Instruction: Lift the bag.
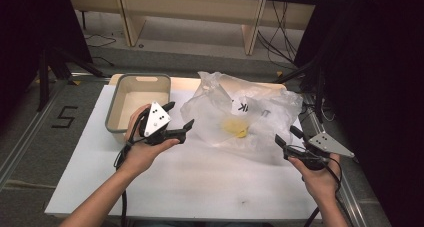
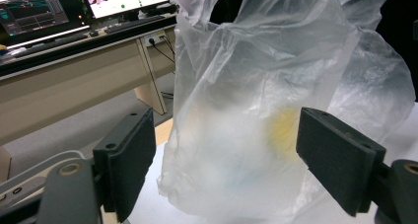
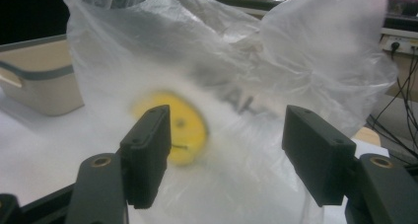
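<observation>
Table: a white table top (image 1: 190, 182) fills the middle of the high view, and everything sits on it.
Bag: a see-through plastic bag (image 1: 240, 112) lies crumpled on the far middle of the table. It is puffed up and stands tall in both gripper views (image 2: 256, 100) (image 3: 231, 61). Dark letters show on it, but they are too blurry to read.
Yellow thing: a round yellow thing (image 1: 236, 128) sits inside the bag, low down near the table. In the right gripper view (image 3: 185, 128) it looks like a little yellow disc with dark marks. The bag makes it foggy, so what it is cannot be told.
Tub: a beige tub (image 1: 116, 108) with a grey rim stands at the far left of the table, just beside the bag.
Left gripper: the left gripper (image 1: 179, 121) is held in the person's left hand (image 1: 142, 149), between the tub and the bag. Its two black jaws stand wide apart and point at the bag. Nothing is pinched. In the left gripper view (image 2: 226, 160) the bag is right in front of the gap.
Right gripper: the right gripper (image 1: 287, 137) is in the right hand (image 1: 320, 179), near the right edge of the table, just beside the bag. Its jaws are wide apart too and hold nothing. In its own view (image 3: 226, 150) the yellow thing shows past the left jaw.
</observation>
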Available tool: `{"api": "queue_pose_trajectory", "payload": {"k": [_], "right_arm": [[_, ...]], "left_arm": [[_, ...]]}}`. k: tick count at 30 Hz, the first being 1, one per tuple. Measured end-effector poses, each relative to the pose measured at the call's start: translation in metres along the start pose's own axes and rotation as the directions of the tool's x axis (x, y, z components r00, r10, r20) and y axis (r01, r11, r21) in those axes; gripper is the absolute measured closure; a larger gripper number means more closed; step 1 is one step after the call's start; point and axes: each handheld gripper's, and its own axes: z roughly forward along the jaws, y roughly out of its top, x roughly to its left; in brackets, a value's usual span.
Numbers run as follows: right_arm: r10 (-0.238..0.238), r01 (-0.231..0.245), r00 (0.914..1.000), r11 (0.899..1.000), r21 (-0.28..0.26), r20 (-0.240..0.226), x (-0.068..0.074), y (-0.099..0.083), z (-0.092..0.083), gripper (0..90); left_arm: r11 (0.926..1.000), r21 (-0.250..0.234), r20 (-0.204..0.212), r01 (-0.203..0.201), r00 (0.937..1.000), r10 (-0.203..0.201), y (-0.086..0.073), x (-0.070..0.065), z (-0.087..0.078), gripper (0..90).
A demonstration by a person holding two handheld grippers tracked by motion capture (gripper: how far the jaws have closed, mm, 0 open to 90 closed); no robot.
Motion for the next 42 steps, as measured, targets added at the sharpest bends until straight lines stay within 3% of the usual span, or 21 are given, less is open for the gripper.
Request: {"api": "queue_pose_trajectory", "payload": {"k": [20,35,42], "right_arm": [[0.008,-0.004,0.9963,0.998,0.055,-0.085,0.006,-0.024,-0.003,36.5],[0.024,-0.012,0.9911,0.996,0.092,-0.131,0.010,-0.042,-0.008,36.0],[0.045,-0.032,0.9908,0.995,0.098,-0.128,0.009,-0.051,-0.013,36.0]], "left_arm": [[0.9967,0.075,0.040,-0.029,0.9989,0.027,-0.032,-0.010,-0.009,21.7],[0.9924,0.122,0.040,-0.016,0.9991,0.011,-0.059,-0.010,-0.022,21.8],[0.9919,0.126,0.032,-0.008,0.9995,0.004,-0.067,-0.013,-0.026,21.9]]}}
